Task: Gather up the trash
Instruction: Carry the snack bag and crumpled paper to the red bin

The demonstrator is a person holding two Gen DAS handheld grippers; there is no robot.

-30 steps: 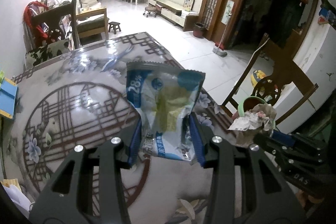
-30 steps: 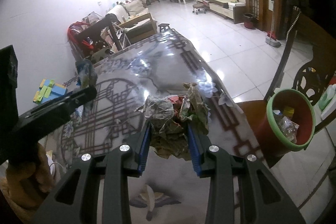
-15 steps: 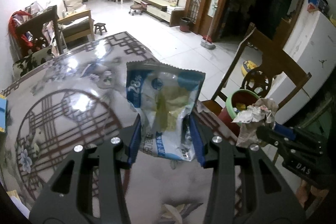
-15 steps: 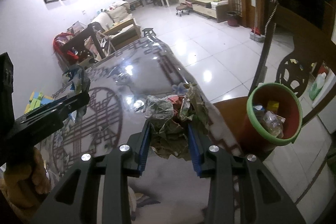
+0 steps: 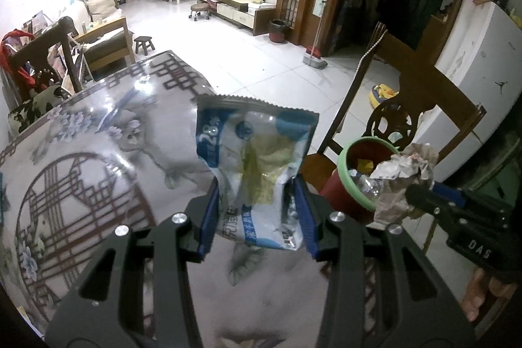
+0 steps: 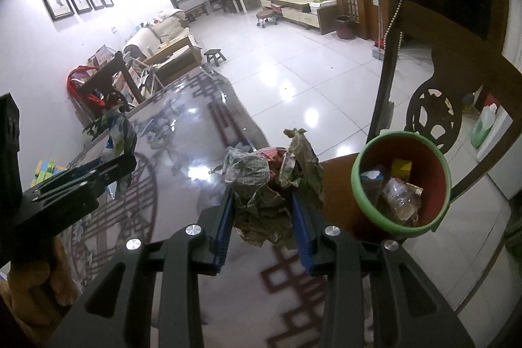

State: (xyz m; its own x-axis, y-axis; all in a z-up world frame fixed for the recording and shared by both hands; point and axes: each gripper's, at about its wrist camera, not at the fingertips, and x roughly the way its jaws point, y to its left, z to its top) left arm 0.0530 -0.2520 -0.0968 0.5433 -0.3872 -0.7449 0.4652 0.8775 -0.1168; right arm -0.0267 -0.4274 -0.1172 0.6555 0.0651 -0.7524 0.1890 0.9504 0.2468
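Over the patterned table [image 5: 81, 185], the left gripper [image 5: 257, 214] pinches a blue-and-white snack wrapper [image 5: 257, 152] upright between its blue pads, clear of the tabletop. A second ago it hung over the middle of the table; now it has swung toward the edge, and the bin shows just beyond it. To its right, the right gripper [image 6: 262, 211] is clamped on a wad of crumpled paper [image 6: 270, 185], which has drifted off the table's centre and sits near the red bin with a green rim [image 6: 368, 204] on the wooden chair [image 6: 434, 87]. Both loads look nearly ready to drop; the paper probably goes first.
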